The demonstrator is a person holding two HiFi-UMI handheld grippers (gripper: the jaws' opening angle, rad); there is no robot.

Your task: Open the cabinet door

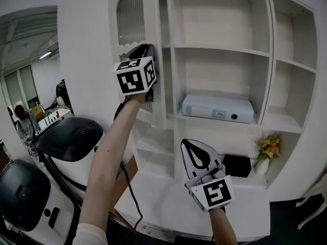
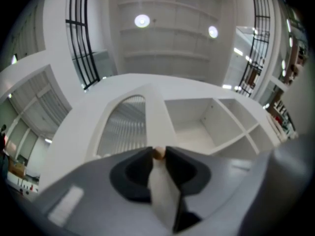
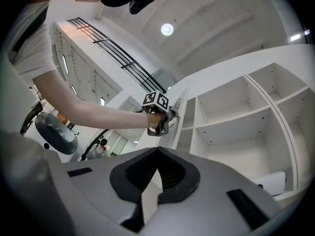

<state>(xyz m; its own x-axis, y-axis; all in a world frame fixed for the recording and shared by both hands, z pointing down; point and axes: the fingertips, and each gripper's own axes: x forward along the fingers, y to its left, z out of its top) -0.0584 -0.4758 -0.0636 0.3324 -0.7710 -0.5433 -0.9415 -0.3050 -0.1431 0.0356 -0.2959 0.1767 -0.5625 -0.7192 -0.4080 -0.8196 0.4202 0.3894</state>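
The white cabinet door (image 1: pixel 134 19) with its arched ribbed window stands swung out from the shelf unit. My left gripper (image 1: pixel 152 55) is raised against the door's edge. In the left gripper view, my left gripper (image 2: pixel 157 154) is shut on the small tan door knob (image 2: pixel 157 152), with the door's white edge (image 2: pixel 156 117) running up beyond it. My right gripper (image 1: pixel 188 145) hangs lower, in front of the shelves, shut and empty. The right gripper view shows its jaw tips (image 3: pixel 157 150) together, and the left gripper (image 3: pixel 160 113) at the door (image 3: pixel 179 119) farther off.
Open white shelves (image 1: pixel 219 50) hold a white box-shaped device (image 1: pixel 217 107), a black box (image 1: pixel 236 166) and a vase of flowers (image 1: pixel 266 152). A white counter (image 1: pixel 163 200) runs below. Black and white machines (image 1: pixel 71 137) stand at the left, and a person (image 1: pixel 23 121) sits beyond them.
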